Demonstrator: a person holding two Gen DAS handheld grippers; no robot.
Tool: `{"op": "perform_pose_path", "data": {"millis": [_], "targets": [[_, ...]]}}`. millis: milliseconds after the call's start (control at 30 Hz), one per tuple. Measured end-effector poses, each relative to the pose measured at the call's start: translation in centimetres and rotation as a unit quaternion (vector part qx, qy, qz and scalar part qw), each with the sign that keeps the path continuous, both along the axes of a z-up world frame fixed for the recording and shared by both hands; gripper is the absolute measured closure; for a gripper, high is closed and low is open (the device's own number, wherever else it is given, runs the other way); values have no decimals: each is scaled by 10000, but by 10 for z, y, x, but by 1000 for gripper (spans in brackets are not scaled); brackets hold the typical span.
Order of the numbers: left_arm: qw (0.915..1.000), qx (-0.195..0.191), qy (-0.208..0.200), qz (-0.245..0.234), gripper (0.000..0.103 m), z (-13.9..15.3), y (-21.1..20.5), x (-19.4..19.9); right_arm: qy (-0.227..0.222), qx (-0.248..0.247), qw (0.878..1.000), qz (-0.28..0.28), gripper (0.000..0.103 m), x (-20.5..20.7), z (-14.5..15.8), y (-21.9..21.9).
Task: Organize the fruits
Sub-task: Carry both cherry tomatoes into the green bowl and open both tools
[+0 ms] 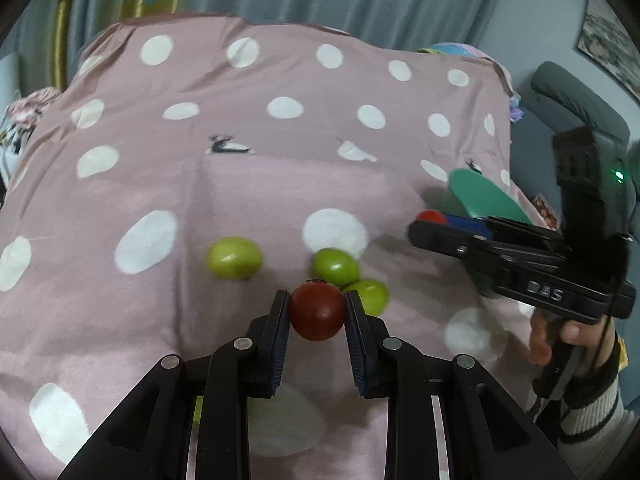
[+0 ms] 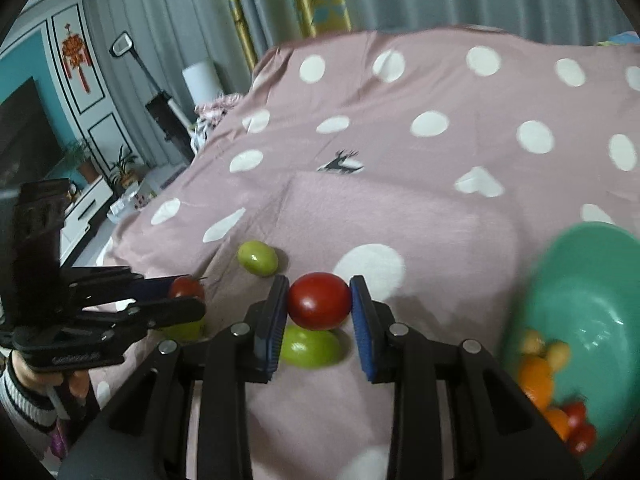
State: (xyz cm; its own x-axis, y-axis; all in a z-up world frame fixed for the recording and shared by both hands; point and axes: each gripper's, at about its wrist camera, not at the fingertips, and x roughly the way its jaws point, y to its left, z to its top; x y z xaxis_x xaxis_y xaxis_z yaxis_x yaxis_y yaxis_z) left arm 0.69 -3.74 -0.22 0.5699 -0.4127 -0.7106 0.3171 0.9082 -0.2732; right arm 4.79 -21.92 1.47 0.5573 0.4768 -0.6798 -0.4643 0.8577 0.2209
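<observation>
Grey curtains (image 2: 168, 20) behind; teal wall (image 2: 24, 64) with dark television (image 2: 20, 132), potted plants (image 2: 124, 168), white cabinet (image 2: 86, 204).

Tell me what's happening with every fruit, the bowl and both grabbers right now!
Left gripper: jaws shut on a red tomato.
Right gripper: jaws shut on another red tomato.
Green fruits: three lying loose on the spotted cloth.
Green bowl: tilted in view, holding orange, yellow and red fruit.

Black claw (image 1: 317, 312) with blue pads (image 1: 282, 340), silver screws; black-and-white striped sleeve (image 1: 588, 408).
</observation>
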Motion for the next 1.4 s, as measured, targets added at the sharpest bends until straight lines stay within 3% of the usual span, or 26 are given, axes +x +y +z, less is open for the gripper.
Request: {"op": "perform_pose_path", "data": {"millis": [267, 667, 867, 1400], "targets": [[9988, 154, -248, -395, 76, 18, -58, 10, -451, 3, 9969, -640, 71, -26, 22, -64], [9922, 213, -444, -1148, 76, 36, -151, 29, -656, -89, 9830, -1713, 71, -39, 21, -147], [9888, 211, -296, -1450, 76, 30, -195, 46, -604, -304, 9781, -1969, 71, -42, 14, -164], [9799, 1008, -138, -1715, 76, -1, -249, 53, -441, -521, 9723, -2236, 70, -40, 4, -181]]}}
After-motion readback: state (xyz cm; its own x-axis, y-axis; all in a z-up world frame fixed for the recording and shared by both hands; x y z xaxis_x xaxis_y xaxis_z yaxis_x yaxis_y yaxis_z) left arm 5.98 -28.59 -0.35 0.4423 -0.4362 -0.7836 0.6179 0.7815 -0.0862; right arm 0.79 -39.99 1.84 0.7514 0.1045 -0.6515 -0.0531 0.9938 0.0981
